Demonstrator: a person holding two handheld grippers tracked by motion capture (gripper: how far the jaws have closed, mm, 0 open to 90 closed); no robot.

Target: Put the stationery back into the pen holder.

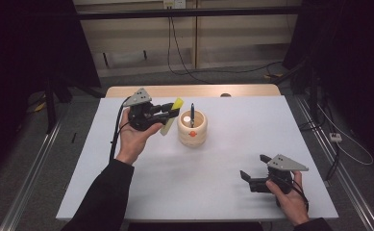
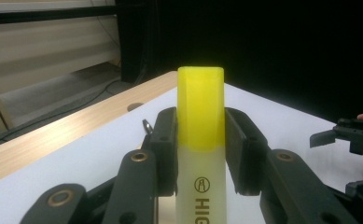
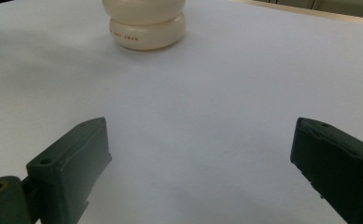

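My left gripper (image 1: 173,112) is shut on a yellow highlighter (image 1: 167,127), held tilted above the table just left of a cream pen holder (image 1: 192,129). A dark pen (image 1: 192,114) stands in the holder. In the left gripper view both black jaws press the highlighter (image 2: 201,121) below its bright yellow cap, and the left gripper (image 2: 201,128) points toward the far right corner. My right gripper (image 1: 254,166) rests low near the front right edge, jaws wide apart and nothing between them. The right gripper (image 3: 202,158) faces the pen holder (image 3: 146,28) across bare table.
The white table top (image 1: 223,159) has a wooden strip (image 1: 189,90) along its far edge. Black cables (image 1: 184,67) run over the floor beyond it. Dark curtains hang at both sides. The other hand's gripper (image 2: 345,135) is at the right of the left gripper view.
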